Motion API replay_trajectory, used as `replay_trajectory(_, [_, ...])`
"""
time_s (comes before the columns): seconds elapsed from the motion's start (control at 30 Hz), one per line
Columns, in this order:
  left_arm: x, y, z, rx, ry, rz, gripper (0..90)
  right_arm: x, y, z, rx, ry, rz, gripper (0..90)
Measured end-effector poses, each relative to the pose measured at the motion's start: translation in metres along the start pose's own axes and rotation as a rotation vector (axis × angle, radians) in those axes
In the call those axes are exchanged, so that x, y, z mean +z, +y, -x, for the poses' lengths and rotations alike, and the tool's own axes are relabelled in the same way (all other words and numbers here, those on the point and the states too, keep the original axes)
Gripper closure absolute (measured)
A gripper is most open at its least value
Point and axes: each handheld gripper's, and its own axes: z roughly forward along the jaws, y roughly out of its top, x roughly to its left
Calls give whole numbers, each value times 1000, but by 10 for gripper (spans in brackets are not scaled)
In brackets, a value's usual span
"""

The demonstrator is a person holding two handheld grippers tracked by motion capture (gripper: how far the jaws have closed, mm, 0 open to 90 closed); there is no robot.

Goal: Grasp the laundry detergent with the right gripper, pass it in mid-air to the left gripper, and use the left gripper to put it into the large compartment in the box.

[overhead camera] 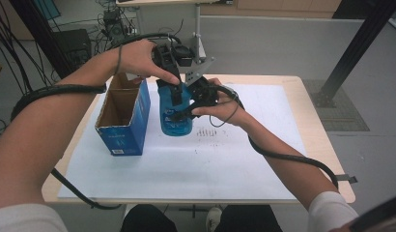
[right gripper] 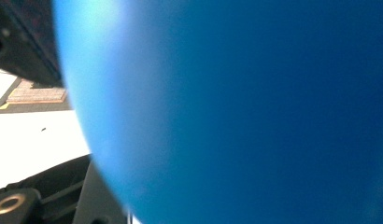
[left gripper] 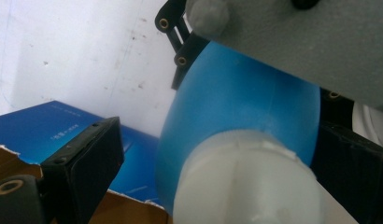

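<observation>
Blocking right gripper's (overhead camera: 189,110) camera: blue bottle (right gripper: 236,112)

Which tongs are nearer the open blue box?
Left. The left tongs sit over the blue bottle beside the open blue box; the right tongs grip the bottle's far side.

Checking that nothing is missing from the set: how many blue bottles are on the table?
1. The blue bottle stands on the white sheet, right of the open blue box, with both grippers at it. The box's inside is partly hidden, so another could be in there.
</observation>
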Motion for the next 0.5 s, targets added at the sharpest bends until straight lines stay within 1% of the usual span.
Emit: replay_trajectory(0.5, [1,3,2,15,0,-1,63,-2,1,-1,-2,0,1,436])
